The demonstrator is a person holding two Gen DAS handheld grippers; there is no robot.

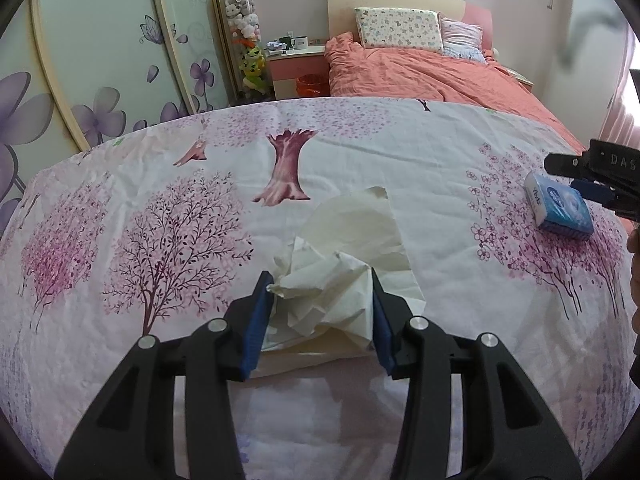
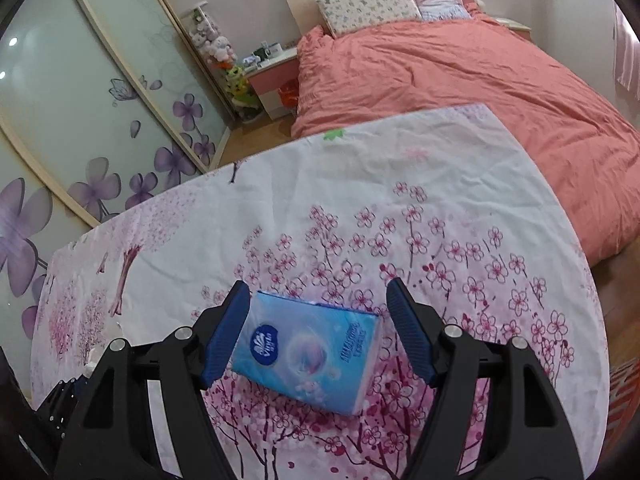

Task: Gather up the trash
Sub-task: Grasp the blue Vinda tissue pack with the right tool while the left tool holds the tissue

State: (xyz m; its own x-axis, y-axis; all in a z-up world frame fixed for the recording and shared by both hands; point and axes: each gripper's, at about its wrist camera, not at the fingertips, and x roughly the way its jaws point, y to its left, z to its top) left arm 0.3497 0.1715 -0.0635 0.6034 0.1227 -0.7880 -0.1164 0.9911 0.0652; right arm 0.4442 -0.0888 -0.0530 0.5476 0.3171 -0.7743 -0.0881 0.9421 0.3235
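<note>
A crumpled white tissue (image 1: 320,304) lies on the blossom-print tablecloth (image 1: 160,220), joined to a flatter sheet (image 1: 356,224) behind it. My left gripper (image 1: 320,276) is shut on the crumpled part, with both blue pads pressing its sides. A blue tissue pack (image 2: 308,352) lies flat on the cloth to the right. My right gripper (image 2: 318,286) stands open over it; the left finger is at the pack's edge and the right finger is well clear. In the left wrist view the pack (image 1: 560,208) and the right gripper (image 1: 592,184) show at the right edge.
Beyond the table stands a bed with an orange duvet (image 2: 460,80) and pillows. A nightstand (image 1: 296,60) has an orange waste bin (image 1: 310,85) on the floor in front of it. A clear tube of plush toys (image 1: 244,32) and flower-patterned wardrobe doors (image 1: 100,60) are on the left.
</note>
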